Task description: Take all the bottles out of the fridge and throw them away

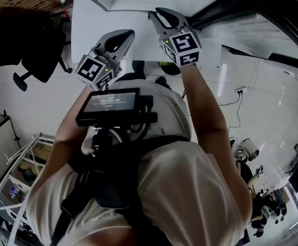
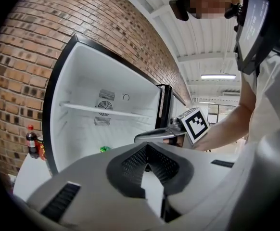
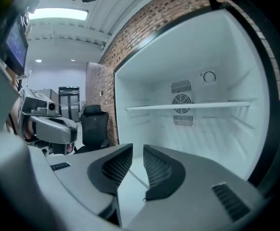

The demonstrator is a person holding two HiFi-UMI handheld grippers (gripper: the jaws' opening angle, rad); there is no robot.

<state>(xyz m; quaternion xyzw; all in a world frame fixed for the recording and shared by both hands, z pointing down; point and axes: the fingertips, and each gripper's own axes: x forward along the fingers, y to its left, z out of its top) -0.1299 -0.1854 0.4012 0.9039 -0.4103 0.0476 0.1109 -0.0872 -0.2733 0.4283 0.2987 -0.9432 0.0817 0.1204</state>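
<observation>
The fridge (image 2: 82,81) stands open at twelve o'clock ahead of the person, and both grippers are held out toward its mouth, so the step in hand looks like the reach in for a bottle. The left gripper (image 2: 147,149) has its jaws closed tip to tip with nothing between them. The right gripper (image 3: 137,153) has its jaws a little apart, with a clear gap between the pads and nothing in it.

Inside, the shelf (image 3: 188,106) is bare. The only thing I can see in there is a small green item, probably a green bottle (image 2: 105,149), low on the fridge floor at about nine o'clock of the left gripper's tips. A dark bottle (image 2: 31,139) with a red cap stands outside the fridge on its nine o'clock side, by the brick wall (image 2: 19,57).

The right gripper seems the readier of the two. It would need to go lower and deeper into the fridge, spread its jaws wide enough to straddle the green bottle, then close on its body. The left gripper would have to open first
</observation>
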